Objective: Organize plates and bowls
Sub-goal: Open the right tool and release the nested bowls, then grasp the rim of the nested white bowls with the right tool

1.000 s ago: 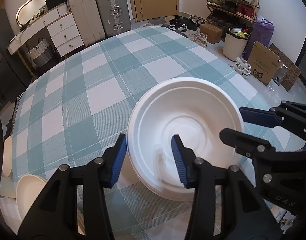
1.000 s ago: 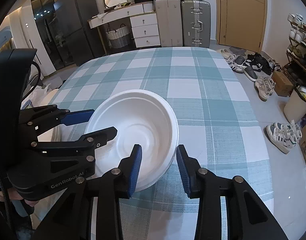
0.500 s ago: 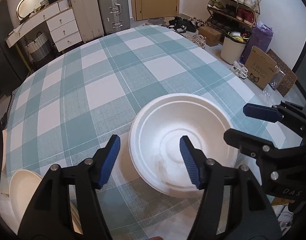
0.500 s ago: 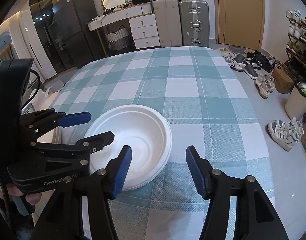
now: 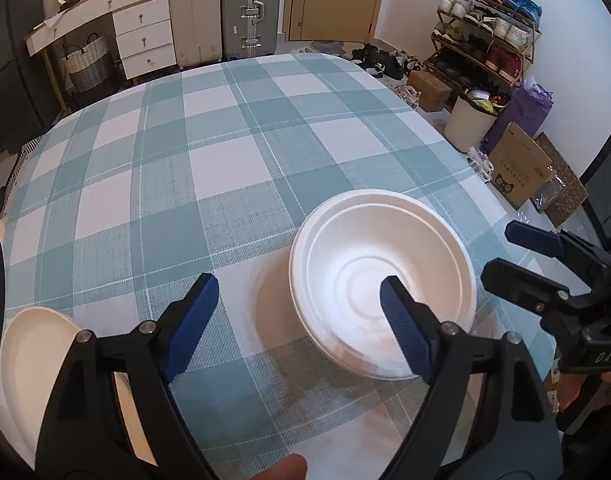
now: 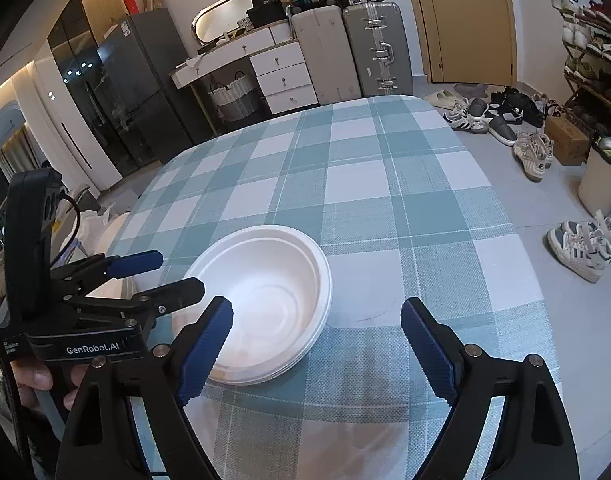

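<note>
Even, soft indoor light; faint shadows on the teal-and-white checked worktop (image 5: 233,168); sharp focus; strong fisheye bending and dark corners.

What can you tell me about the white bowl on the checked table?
The white bowl is round and deep, with ring marks in its bottom and a matte, paper-like look. It is empty and upright. Extra rims under its edge suggest that it sits nested on others like it. It rests on the teal checked tablecloth near the table's front edge. Neither open gripper touches it.

Matt white foam-like bowls (image 5: 385,276), woven checked cloth tablecloth (image 5: 209,168)
</note>
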A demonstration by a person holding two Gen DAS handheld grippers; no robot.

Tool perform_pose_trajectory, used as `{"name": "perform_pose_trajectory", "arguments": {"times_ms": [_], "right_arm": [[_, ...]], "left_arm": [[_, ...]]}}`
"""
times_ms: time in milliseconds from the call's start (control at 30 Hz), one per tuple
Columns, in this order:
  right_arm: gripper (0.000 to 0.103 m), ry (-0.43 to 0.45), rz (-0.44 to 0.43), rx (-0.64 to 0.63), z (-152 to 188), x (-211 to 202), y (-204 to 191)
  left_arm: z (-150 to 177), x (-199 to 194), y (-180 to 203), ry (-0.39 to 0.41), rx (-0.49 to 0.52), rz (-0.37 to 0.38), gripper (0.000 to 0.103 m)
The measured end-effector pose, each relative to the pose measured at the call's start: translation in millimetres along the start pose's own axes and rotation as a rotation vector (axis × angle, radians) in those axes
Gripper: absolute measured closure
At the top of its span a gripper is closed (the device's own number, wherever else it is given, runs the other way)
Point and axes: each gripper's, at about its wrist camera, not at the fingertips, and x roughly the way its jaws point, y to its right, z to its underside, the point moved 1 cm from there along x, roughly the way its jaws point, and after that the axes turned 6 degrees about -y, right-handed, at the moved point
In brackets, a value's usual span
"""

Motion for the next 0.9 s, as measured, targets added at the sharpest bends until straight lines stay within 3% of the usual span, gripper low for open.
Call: {"name": "perform_pose_trajectory", "arguments": {"times_ms": [67,100,167,667,900], "right_arm": [[0.013,0.003,-0.014,0.011,2,1,1],[0.012,0.004,-0.016,0.015,3,1,2],[0.011,-0.003,-0.017,0.023,6,4,4],[0.011,-0.037,-0.063,0.065,20,24,15],[0.031,-0.046,-0.098,0.054,23,30,10]], "left_arm": [[2,2,-2,-0.002,-0.011,0.003,0.014],[3,3,-4,-0.003,-0.017,0.004,0.002],[5,6,-6,0.000,-0.033,0.010,0.002],[18,21,-21,-0.003,-0.150,0.108,0.004],[24,22,-19,0.012,-0.150,0.167,0.017]]}}
